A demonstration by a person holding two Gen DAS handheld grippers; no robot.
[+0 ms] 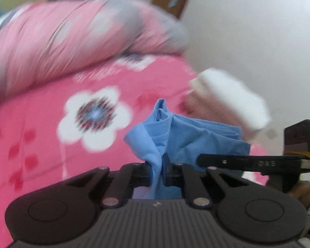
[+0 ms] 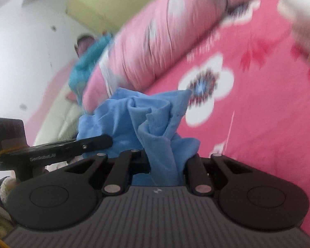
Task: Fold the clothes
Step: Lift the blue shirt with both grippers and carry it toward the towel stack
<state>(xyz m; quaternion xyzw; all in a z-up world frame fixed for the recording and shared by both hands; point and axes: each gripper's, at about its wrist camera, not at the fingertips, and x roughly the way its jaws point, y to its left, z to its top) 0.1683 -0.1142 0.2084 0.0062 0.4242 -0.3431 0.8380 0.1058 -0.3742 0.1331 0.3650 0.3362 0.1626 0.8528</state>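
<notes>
A light blue garment hangs bunched above a pink flowered bed. My left gripper is shut on a fold of it, the cloth pinched between the black jaws. In the right wrist view the same blue garment rises crumpled in front of my right gripper, which is shut on another part of it. The two grippers are close together: the right one's black finger shows at the right of the left wrist view, and the left one's finger shows at the left of the right wrist view. Both views are motion-blurred.
The pink bedsheet with white flowers spreads below. A rolled pink and grey quilt lies along the far side. A folded white and beige pile sits near the bed's right edge. A turquoise cloth lies at the quilt's end by a white wall.
</notes>
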